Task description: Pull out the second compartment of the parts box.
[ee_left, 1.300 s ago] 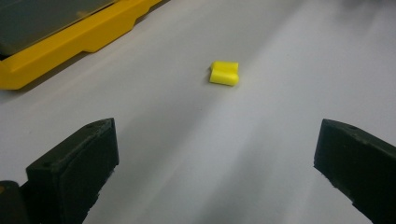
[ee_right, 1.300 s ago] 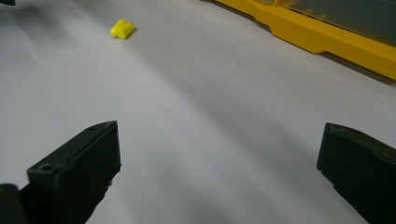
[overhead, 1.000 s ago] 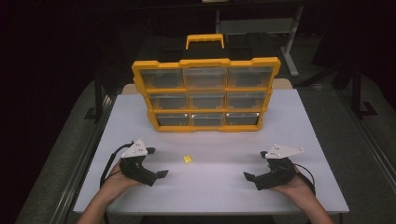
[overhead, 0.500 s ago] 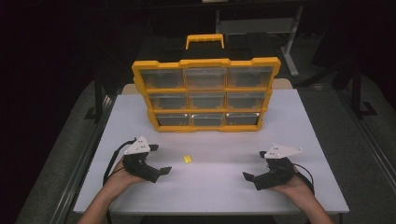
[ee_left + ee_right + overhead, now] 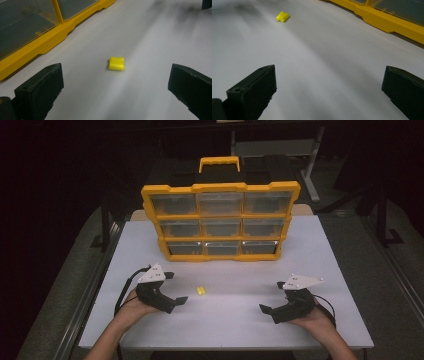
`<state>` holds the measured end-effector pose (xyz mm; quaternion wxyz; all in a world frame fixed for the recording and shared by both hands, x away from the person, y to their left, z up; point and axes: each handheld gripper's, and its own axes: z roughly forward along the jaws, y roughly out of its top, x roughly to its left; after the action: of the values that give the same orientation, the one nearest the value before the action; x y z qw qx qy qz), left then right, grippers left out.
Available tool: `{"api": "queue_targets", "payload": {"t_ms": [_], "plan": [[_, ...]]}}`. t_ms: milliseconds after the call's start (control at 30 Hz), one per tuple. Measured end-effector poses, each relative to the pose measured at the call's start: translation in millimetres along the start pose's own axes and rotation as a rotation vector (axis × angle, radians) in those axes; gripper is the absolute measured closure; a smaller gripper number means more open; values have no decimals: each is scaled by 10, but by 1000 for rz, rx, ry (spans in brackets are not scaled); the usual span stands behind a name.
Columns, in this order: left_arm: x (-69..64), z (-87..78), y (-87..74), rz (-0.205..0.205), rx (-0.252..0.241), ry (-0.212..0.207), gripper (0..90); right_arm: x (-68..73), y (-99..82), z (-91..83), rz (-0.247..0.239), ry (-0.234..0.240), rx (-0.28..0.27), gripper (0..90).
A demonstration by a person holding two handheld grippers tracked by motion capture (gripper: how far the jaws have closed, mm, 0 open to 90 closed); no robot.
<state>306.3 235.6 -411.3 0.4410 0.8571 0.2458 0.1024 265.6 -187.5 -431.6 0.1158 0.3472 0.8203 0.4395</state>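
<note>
My left gripper (image 5: 115,87) has its jaws spread wide with nothing between them, and I judge this to be the approach to a pick. The small yellow piece (image 5: 116,63) lies flat on the white table (image 5: 150,37), ahead of the fingers (image 5: 40,87) and roughly centred between their lines, but not yet inside the gap and touching neither pad. In the high view it sits just beside the left gripper's (image 5: 170,290) tips. The next move, as I read it, calls for easing forward and down until the pads flank the piece, then closing gently, since something that small could skid on the table.

My right gripper (image 5: 329,92) also stands wide apart and empty, well away from the piece (image 5: 282,16). Past both, the yellow drawer organizer (image 5: 220,220) stands upright, drawers shut as far as I can tell.
</note>
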Motion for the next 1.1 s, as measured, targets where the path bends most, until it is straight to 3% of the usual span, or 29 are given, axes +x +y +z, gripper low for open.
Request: {"api": "queue_targets", "payload": {"t_ms": [1100], "plan": [[23, 171, 183, 6, -34, -13, 0, -9, 0, 8, 3, 8, 4, 0]]}}
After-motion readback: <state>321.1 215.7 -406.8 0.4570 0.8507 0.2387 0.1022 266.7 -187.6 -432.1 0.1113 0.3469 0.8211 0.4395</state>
